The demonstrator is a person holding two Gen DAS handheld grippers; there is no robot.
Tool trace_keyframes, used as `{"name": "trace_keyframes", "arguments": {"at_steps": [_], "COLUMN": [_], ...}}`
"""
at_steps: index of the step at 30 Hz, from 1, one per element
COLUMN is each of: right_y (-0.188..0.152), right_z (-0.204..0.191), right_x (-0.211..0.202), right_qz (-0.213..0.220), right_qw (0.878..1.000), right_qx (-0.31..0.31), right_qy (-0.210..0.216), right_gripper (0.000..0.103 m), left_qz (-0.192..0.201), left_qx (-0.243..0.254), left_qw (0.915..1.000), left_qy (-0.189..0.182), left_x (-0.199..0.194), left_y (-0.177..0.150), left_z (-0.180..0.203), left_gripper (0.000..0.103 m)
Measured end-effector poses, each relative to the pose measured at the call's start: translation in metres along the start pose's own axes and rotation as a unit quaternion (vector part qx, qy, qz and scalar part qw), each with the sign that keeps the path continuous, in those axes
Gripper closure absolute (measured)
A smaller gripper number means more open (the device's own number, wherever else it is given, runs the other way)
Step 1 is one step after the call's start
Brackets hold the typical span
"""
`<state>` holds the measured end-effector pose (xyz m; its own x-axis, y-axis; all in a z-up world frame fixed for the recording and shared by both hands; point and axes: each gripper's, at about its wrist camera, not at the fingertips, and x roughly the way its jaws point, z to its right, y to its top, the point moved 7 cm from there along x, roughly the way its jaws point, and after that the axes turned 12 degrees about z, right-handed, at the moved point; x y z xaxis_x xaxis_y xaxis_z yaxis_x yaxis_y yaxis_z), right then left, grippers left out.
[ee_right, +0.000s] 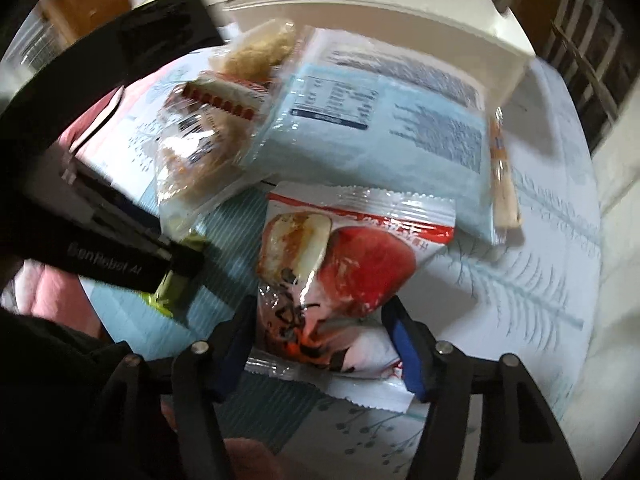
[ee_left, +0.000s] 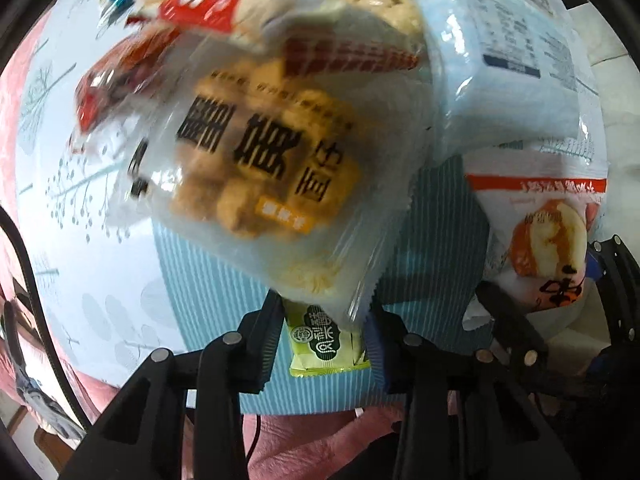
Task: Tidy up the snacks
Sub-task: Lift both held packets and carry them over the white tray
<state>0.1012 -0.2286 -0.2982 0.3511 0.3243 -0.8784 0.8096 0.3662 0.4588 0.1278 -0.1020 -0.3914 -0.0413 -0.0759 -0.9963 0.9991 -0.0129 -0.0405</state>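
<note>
My left gripper [ee_left: 324, 314] points down at a blue striped mat [ee_left: 432, 248], shut on a small yellow-green snack packet [ee_left: 326, 346]. A clear packet of yellow biscuits [ee_left: 264, 168] lies partly over it. To the right, a red-and-white packet with an apple picture [ee_left: 548, 240] lies between the other gripper's fingers [ee_left: 500, 308]. In the right wrist view, my right gripper [ee_right: 320, 308] stands over that apple packet [ee_right: 344, 264] with one pad at each side edge, jaws apart. The left gripper's black body [ee_right: 108, 268] holds the green packet [ee_right: 172, 292] at the left.
A big light-blue bag [ee_right: 380, 128] and several more snack packets [ee_right: 212, 120] are piled behind the mat. A white box [ee_right: 380, 12] stands at the far side. The leaf-patterned tablecloth [ee_right: 540, 280] shows at the right, and a pink cloth [ee_left: 24, 100] edges the table.
</note>
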Motion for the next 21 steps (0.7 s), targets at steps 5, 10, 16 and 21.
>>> {"name": "trace_keyframes", "arguments": {"at_steps": [5, 10, 16, 21], "right_y": [0.006, 0.009, 0.017, 0.019], "right_z": [0.002, 0.001, -0.013, -0.034], "right_x": [0.003, -0.001, -0.02, -0.045], "right_qz": [-0.02, -0.027, -0.01, 0.026], "right_qw": [0.999, 0.993, 0.985, 0.979], "right_qx": [0.04, 0.095, 0.145, 0.167], "right_qy": [-0.022, -0.061, -0.094, -0.114], "right_gripper": [0.042, 0.042, 0.043, 0.043], "left_qz": [0.005, 0.019, 0.063, 0.103], "left_qx": [0.011, 0.018, 0.055, 0.082], "left_qw": [0.9999, 0.9994, 0.996, 0.9903], "left_qy": [-0.008, -0.023, -0.033, -0.043], "left_x": [-0.009, -0.025, -0.048, -0.083], "left_y": [-0.011, -0.023, -0.029, -0.025], "left_z": [-0.014, -0.028, -0.042, -0.054], "left_gripper": [0.066, 0.066, 0.066, 0.066]}}
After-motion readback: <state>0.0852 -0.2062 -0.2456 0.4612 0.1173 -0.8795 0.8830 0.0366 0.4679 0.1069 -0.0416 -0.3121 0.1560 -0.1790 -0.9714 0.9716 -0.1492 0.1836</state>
